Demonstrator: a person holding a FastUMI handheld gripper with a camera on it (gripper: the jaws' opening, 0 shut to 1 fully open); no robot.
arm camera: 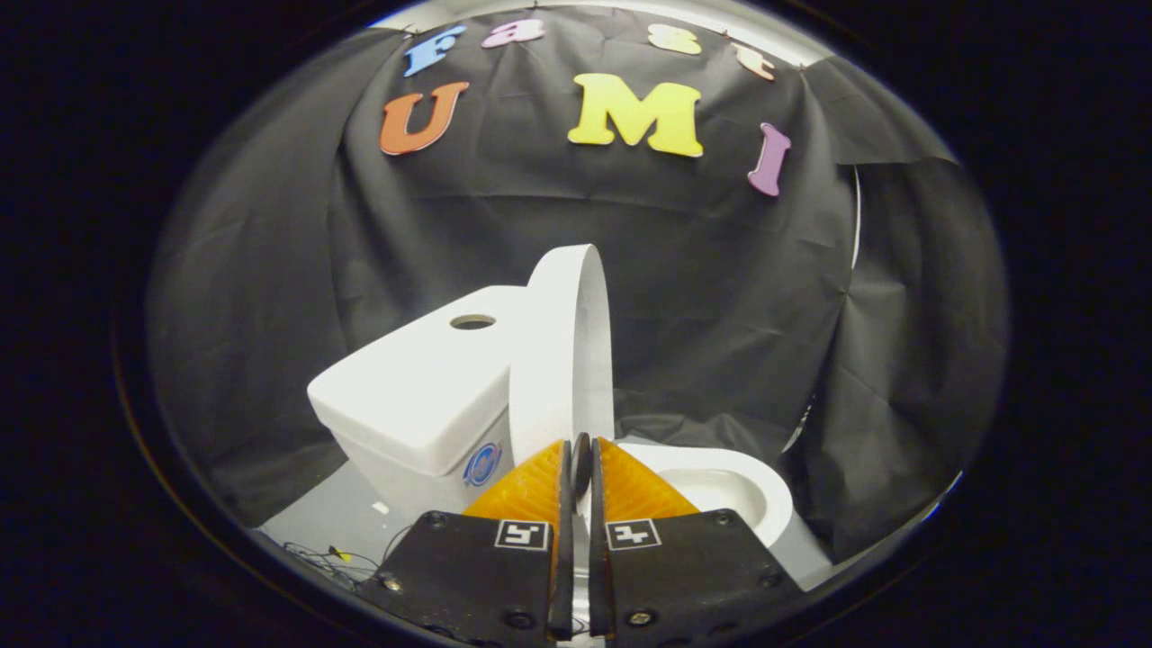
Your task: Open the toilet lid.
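Note:
A small white toilet stands just ahead of my fingers. Its lid (560,360) is raised upright and rests back against the tank (414,396), which has a round hole on top. To the right of the fingers lies the uncovered bowl (720,486) with its white rim. My gripper (581,450) points at the foot of the raised lid, its two orange fingers (531,490) shut together with only a thin dark slit between them. I see nothing held between them.
The toilet sits on a pale grey floor (315,522). Thin wires (333,551) lie on that floor left of the fingers. Black cloth hangs close behind and to both sides of the toilet.

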